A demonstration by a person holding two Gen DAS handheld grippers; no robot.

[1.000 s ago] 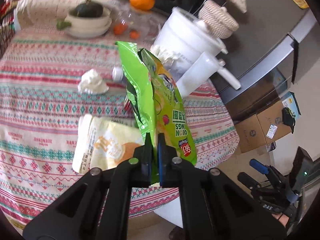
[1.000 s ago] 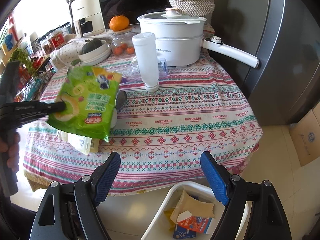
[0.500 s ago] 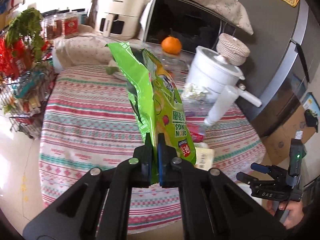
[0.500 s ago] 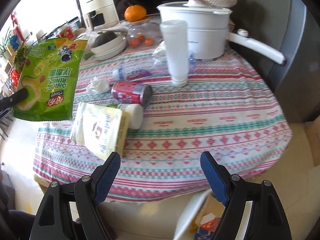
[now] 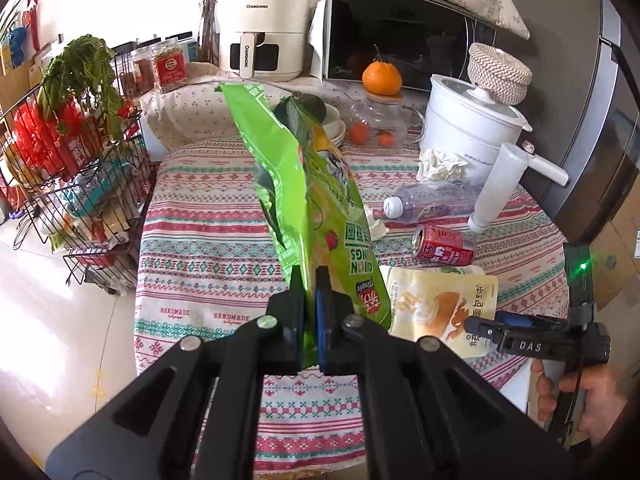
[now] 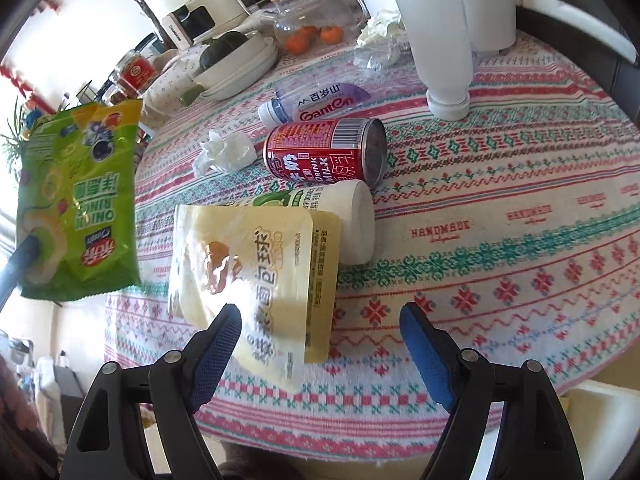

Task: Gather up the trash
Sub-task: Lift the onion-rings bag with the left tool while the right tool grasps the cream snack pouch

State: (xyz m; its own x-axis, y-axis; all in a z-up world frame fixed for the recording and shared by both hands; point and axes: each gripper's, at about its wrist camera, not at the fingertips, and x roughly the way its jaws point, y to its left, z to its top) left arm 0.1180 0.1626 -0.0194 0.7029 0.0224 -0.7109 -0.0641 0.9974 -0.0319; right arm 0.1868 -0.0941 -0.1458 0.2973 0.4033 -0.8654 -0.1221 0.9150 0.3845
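Above the near edge of the counter [image 5: 208,240], hanging clear of the striped cloth: the green onion-ring bag [image 5: 320,208], pinched by its bottom seam between the closed fingers of the left gripper [image 5: 310,312], mouth upward and body flopping sideways, probably gripped at the flat crimp because that is the stiffest part of an empty packet. Being kept off to the left, likely to leave room for the other hand.

Over the counter's front, angling steeply down toward the pale yellow bread-ball packet [image 6: 256,276]: the right gripper [image 6: 320,332], fingers spread wide and having just been narrowing a little, the left blue pad over the packet's lower corner, nothing pressed between them yet. Seemingly lining up on the packet's free edge, which is overhanging toward the viewer and offering a thin lip to bite.

Lying on the cloth farther back, awaiting collection: a white yogurt bottle [image 6: 344,216] partly under the packet, a red milk-drink can [image 6: 324,154] on its side, a clear Ganten water bottle [image 6: 316,104], and a crumpled tissue [image 6: 226,152].

At the lower right, beside the counter, just peeking in: a white bin [image 6: 600,400], presumably the destination.
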